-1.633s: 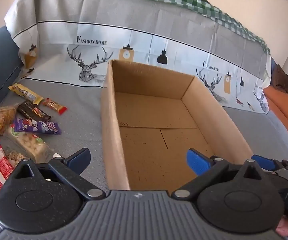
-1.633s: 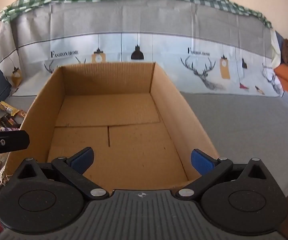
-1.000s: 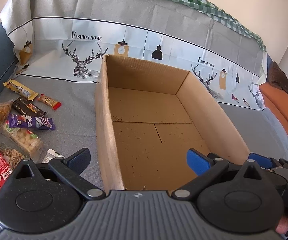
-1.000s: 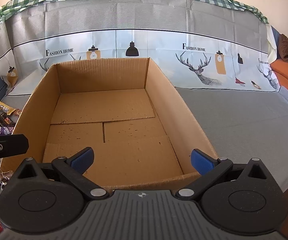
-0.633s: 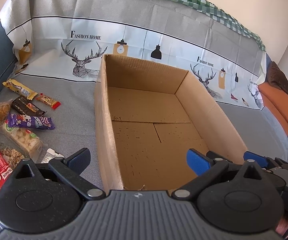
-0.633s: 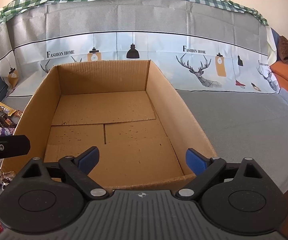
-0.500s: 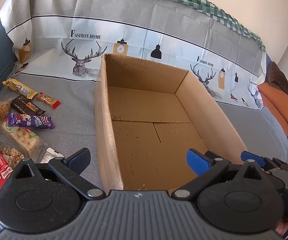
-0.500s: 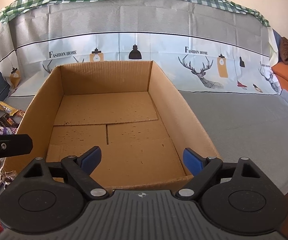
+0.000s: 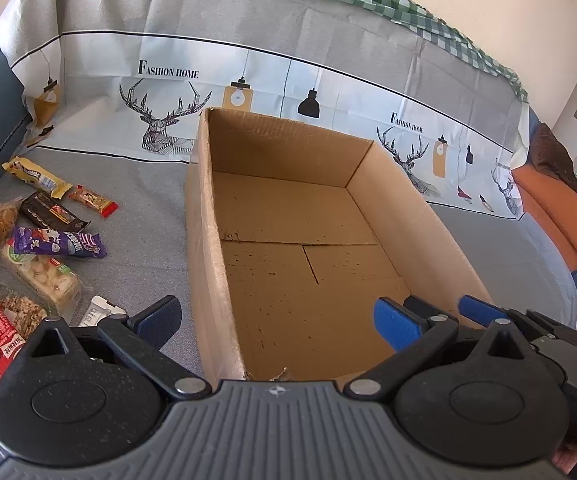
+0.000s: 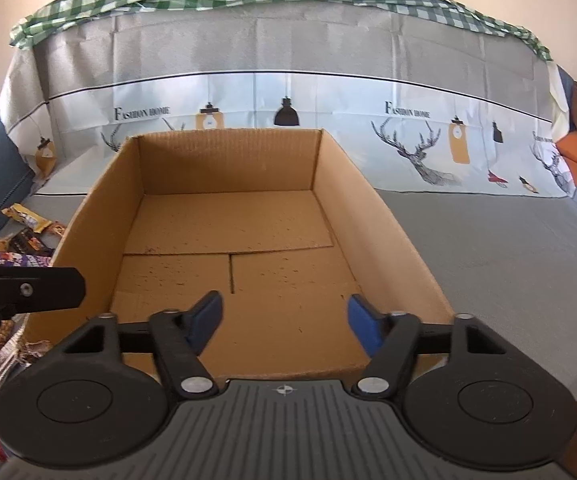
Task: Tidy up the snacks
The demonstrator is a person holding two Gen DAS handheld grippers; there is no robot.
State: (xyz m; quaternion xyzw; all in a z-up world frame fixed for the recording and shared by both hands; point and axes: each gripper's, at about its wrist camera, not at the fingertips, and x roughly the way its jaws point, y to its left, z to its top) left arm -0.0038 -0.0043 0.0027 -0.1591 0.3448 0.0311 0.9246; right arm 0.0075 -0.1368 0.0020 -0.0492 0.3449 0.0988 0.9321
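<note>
Snacks in shiny wrappers point(image 9: 48, 236) lying beside big brown cardboard box point(image 9: 208, 248), waiting; left gripper point(image 9: 276, 318) gaping wide, right gripper point(image 10: 282, 320) half open, both holding nothing.

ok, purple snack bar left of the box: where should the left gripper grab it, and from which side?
Probably across the middle of the purple snack bar, from above. It lies flat on the grey cover, long and narrow, so the left gripper, now open, should span its short width. Its ends sit close to neighbouring packets; the middle shows free.
</note>
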